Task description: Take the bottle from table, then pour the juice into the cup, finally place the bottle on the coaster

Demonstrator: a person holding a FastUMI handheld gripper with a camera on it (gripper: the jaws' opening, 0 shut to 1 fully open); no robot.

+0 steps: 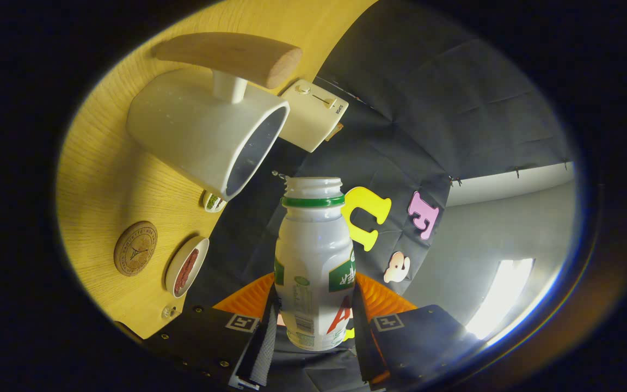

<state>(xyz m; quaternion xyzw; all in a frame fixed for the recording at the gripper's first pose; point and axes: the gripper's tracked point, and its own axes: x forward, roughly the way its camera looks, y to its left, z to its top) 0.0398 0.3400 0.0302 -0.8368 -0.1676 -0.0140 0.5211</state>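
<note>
The whole scene is being seen rolled far over, so the wooden table (106,179) is lying to the left of the fingers. On it, well to the left of the left finger, a round cork coaster (135,248) with a stamped pattern is being shown lying flat. Just beside it, nearer the fingers, a small white dish (185,267) holding something reddish is being seen, and a second small dish (213,202) with green contents is lying further ahead. Beyond the fingers and to their left, a white cup (210,136) with a wooden handle (232,54) is standing on the table, its open mouth turned toward the bottle's neck. Behind the cup a cream-coloured appliance (313,114) with a slider is being shown.

The gripper (313,321) is being held narrowly open, closed to the width of a white plastic bottle (313,261), which is being clamped at its lower body by both fingers. The bottle is uncapped, with a green ring under its threaded neck, and its mouth is sitting just short of the cup's rim, apart from it.
</note>
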